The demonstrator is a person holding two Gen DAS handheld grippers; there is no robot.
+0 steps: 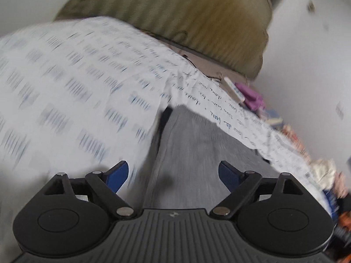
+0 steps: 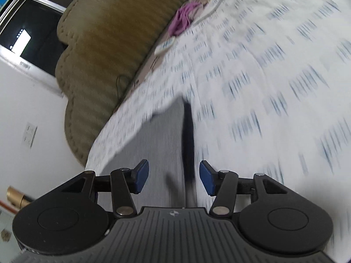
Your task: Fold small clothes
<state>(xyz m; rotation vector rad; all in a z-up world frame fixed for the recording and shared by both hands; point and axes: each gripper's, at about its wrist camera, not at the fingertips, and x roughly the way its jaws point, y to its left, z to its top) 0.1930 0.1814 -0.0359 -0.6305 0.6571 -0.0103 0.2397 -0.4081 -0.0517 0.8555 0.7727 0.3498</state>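
Grey fabric, the small garment (image 1: 193,144), is lying flat on the printed bed sheet (image 1: 65,83), stretching away beneath both tools. You are holding the left gripper (image 1: 173,176) and right gripper (image 2: 174,178) with jaws spread and empty, apparently so it settles undisturbed.

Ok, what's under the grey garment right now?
The grey garment lies on the white printed bedsheet, which shows all around it. Whatever is directly beneath the garment is covered.
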